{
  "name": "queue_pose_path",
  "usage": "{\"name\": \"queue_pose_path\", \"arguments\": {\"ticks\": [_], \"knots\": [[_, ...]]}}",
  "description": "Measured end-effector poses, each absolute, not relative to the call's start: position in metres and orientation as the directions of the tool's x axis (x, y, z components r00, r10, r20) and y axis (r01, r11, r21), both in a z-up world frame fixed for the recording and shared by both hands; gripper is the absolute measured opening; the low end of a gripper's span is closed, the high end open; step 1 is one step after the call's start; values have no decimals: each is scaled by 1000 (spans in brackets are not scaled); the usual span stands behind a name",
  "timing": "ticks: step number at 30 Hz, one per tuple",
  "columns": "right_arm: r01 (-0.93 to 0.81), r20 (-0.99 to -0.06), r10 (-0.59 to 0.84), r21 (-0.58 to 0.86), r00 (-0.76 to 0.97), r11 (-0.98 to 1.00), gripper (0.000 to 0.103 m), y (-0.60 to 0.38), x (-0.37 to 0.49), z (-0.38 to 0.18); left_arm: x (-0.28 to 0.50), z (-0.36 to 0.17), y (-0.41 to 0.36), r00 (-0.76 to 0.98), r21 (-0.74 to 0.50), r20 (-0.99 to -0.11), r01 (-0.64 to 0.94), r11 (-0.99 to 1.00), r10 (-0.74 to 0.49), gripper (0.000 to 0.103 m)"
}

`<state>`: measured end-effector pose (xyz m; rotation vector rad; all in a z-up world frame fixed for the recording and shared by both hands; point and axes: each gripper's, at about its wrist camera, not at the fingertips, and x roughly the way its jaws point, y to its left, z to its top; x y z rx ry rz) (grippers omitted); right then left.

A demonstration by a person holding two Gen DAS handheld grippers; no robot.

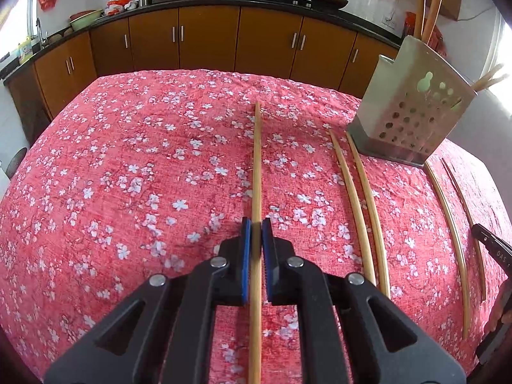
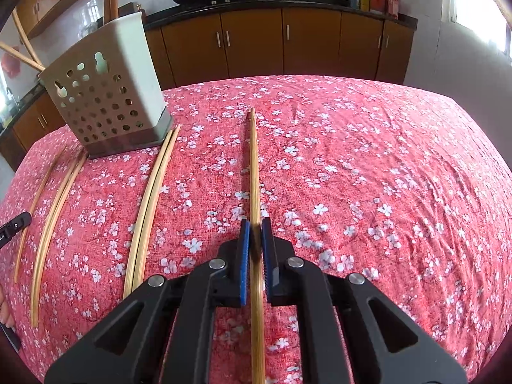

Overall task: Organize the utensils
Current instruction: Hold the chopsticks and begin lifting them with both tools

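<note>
On a desk under a red flowered cloth [image 1: 128,160], each gripper's jaws clamp one chopstick: the left gripper [image 1: 256,224] holds a chopstick [image 1: 257,160], the right gripper [image 2: 255,224] holds another [image 2: 254,166]. Loose pairs [image 1: 361,192] lie between them, just below a perforated holder [image 1: 412,118] with chopsticks inside. Bare cloth lies left of the left gripper and right of the right gripper, out to the desk's edges.

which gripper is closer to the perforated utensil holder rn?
Hard to call; roughly equal. The utensil holder sits up and right of the left gripper, up and left of the right gripper. Each is shut on a chopstick, with loose chopsticks between.
</note>
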<state>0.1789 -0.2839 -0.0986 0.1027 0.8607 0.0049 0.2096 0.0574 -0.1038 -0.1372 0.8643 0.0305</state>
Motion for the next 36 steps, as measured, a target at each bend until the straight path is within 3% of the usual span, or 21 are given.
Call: {"name": "queue_pose_path", "arguments": {"ticks": [36], "knots": [[37, -755, 45, 91, 654, 995, 10, -284, 177, -99, 204, -103, 62, 650, -131, -758, -82, 988, -46, 11]]}}
